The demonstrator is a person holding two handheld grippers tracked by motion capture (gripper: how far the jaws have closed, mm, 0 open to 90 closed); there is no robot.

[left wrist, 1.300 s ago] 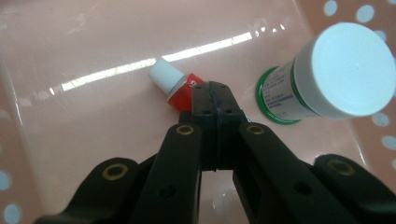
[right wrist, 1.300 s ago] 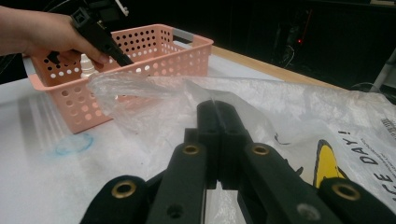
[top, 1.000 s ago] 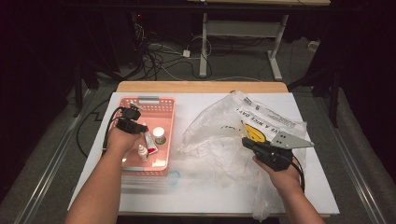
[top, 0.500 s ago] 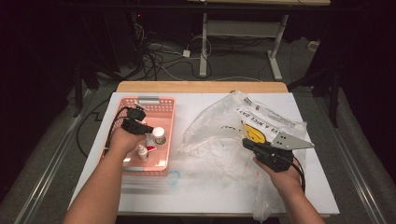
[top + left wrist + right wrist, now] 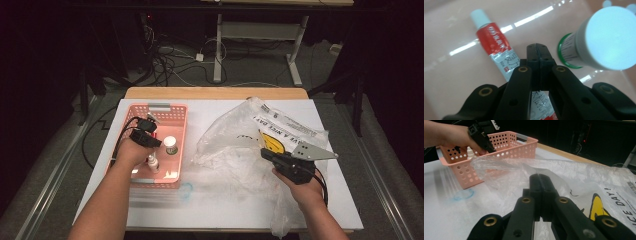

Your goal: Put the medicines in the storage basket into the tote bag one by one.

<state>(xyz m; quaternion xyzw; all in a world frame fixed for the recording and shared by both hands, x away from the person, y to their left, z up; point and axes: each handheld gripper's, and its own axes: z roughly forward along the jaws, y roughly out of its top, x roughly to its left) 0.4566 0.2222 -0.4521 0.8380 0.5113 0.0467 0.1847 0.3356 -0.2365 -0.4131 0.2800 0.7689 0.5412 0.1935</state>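
Reaching down into the pink basket [image 5: 177, 142], the left claw [image 5: 537, 50] is hovering with its jaws clenched together and nothing between them. A red and white tube [image 5: 496, 47] with a pale cap is lying on the basket floor, running under the claw so that its lower part is being covered by the black jaws. Just beside the claw tip, a small bottle [image 5: 599, 37] with a white cap and a green base is standing upright, apart from the tube. In the high view the left hand [image 5: 131, 150] is blocking much of the basket's near half, and the tube [image 5: 152, 162] is barely showing beneath it, while the bottle [image 5: 171, 145] is standing clear toward the basket's middle.

The right claw [image 5: 540, 180] is also clenched, lying against the crumpled clear plastic bag [image 5: 529, 170], which is spreading over the right half of the white counter [image 5: 225, 205]; whether a fold of film is being pinched between the jaws is hard to tell. The bag is carrying a yellow printed face and black lettering, partly cut off at the edge of the right gripper view. A faint blue ring [image 5: 186, 190] is marking the counter in front of the basket. Cables and desk legs are lying in the dark beyond the counter.
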